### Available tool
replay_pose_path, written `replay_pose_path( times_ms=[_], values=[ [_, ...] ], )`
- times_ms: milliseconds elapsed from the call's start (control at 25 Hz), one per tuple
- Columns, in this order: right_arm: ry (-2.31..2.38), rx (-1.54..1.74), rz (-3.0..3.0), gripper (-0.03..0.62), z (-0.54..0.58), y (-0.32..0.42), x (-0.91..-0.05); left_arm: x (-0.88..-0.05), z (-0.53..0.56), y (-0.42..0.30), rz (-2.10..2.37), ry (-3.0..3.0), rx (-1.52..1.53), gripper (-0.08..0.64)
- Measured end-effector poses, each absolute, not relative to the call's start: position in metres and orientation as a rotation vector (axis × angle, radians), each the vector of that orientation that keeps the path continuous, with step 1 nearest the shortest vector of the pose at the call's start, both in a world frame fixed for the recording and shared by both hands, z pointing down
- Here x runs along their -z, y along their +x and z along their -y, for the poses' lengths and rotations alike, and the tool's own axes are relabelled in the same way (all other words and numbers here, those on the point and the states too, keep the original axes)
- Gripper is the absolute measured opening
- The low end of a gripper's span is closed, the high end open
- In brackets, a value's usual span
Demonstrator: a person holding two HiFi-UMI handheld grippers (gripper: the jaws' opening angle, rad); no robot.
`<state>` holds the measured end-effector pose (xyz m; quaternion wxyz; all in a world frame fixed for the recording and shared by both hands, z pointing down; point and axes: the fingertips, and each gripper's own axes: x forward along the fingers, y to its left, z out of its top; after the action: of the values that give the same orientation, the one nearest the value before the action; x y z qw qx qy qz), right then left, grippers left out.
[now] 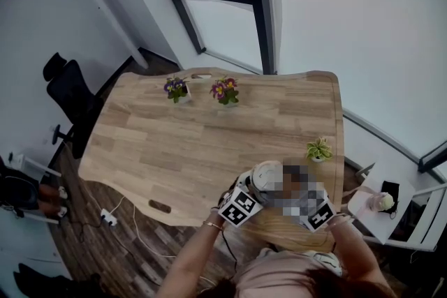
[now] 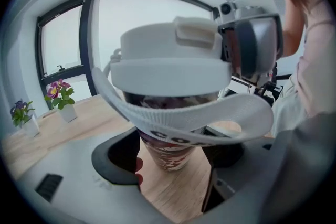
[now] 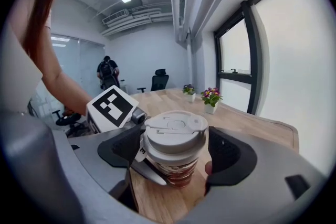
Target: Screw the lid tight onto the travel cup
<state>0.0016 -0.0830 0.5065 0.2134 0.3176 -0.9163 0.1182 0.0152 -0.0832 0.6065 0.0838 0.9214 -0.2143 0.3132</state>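
The bench [image 1: 174,150] carries two flower pots [image 1: 176,89] at its far edge, left of centre, the purple one to the left of the pink one. At the near edge, the left gripper [image 2: 170,157] is clamped on the cup [image 3: 179,171]: its pads flank the patterned body below the lid, and the cup base rests on the bench. The lid [image 3: 176,132] is white, sits on the cup mouth and has a flip tab on top. A white strap [image 2: 210,123] hangs from it, looping across the cup body. The right gripper [image 3: 176,153] is closed on the lid, one pad on each side of the rim. A small green plant [image 1: 319,149] stands near the bench's right edge, just beyond the cup.
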Motion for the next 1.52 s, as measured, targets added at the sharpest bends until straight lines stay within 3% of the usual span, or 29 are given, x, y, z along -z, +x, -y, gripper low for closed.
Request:
replay_pose_path(
  times_ms=[280, 760, 1520],
  values=[
    [0.71, -0.282, 2.566, 0.364, 0.086, 0.002, -0.507, -0.606, 0.079, 0.017, 0.519, 2.777, -0.995, 0.348],
    [1.126, -0.322, 2.501, 0.361, 0.085, 0.007, -0.506, -0.607, 0.087, 0.017, 0.797, 2.713, -0.917, 0.348],
    [1.138, -0.349, 2.494, 0.36, 0.082, 0.009, -0.508, -0.618, 0.074, 0.004, 0.825, 2.597, -0.91, 0.35]
  ],
)
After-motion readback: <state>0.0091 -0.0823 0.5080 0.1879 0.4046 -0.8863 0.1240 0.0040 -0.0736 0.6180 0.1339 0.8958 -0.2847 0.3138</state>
